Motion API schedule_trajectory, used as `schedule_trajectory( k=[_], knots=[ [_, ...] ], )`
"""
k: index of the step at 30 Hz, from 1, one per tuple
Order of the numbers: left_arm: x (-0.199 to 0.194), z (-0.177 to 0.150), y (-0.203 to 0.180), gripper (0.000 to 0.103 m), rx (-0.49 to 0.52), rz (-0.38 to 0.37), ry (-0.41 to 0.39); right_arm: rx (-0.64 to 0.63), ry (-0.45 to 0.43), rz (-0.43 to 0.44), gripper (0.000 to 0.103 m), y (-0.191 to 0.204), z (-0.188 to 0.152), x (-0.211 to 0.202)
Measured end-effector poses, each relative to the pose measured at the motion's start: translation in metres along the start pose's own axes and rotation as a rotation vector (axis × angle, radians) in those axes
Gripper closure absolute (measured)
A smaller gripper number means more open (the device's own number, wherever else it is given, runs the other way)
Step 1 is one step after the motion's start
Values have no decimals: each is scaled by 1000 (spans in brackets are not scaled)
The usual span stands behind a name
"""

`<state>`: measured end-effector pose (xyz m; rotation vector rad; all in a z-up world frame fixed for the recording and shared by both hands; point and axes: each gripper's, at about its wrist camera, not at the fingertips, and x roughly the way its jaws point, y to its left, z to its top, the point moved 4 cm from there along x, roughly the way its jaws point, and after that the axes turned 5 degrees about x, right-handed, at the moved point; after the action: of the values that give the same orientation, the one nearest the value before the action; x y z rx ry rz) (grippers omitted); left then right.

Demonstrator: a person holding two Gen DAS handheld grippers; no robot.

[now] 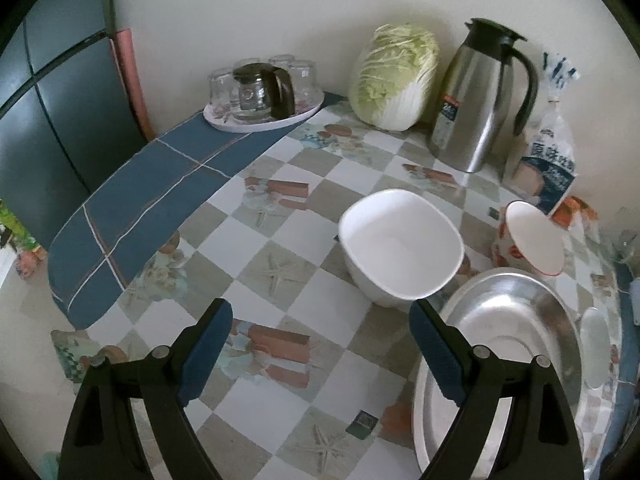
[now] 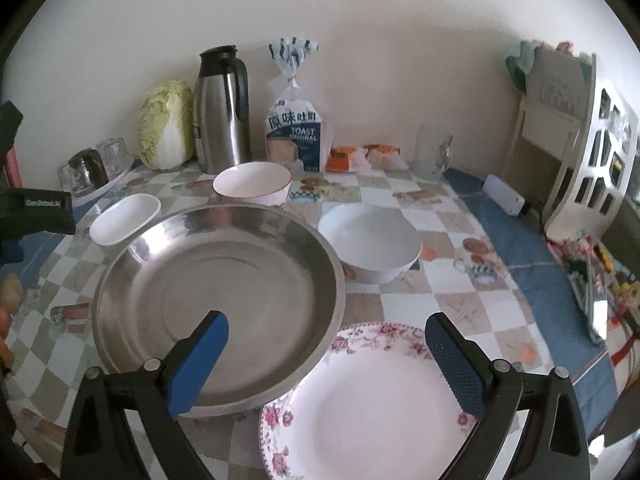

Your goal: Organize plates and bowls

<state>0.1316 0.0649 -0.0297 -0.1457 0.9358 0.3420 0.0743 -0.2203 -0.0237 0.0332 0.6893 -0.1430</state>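
— Floral plate (image 2: 372, 404) sits right under the right gripper (image 2: 327, 364), whose jaws stand wide apart with nothing between them.

— And the steel basin (image 2: 218, 288)?

— Just left of those jaws, its rim overlapping the plate's edge.

— The left gripper (image 1: 320, 354)?

— Spread wide too (only tablecloth (image 1: 256, 272) below it). A square white bowl (image 1: 400, 240) lies just ahead of its right finger; the red-rimmed bowl (image 1: 534, 236) is further right, and a round white bowl (image 2: 370, 240) beyond the plate.

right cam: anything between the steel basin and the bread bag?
Yes. In the right wrist view a red-rimmed white bowl stands between the steel basin and the bread bag, apart from the bag.
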Motion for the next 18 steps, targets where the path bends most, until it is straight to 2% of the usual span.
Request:
schedule_trajectory(
  k=[7, 18],
  knots=[
    [-8, -6, -5, 13, 15, -97, -2, -8, -38, 3, 3, 3, 5, -6],
    [-20, -16, -18, 12, 30, -265, 3, 100, -27, 40, 0, -13, 12, -5]
  ],
)
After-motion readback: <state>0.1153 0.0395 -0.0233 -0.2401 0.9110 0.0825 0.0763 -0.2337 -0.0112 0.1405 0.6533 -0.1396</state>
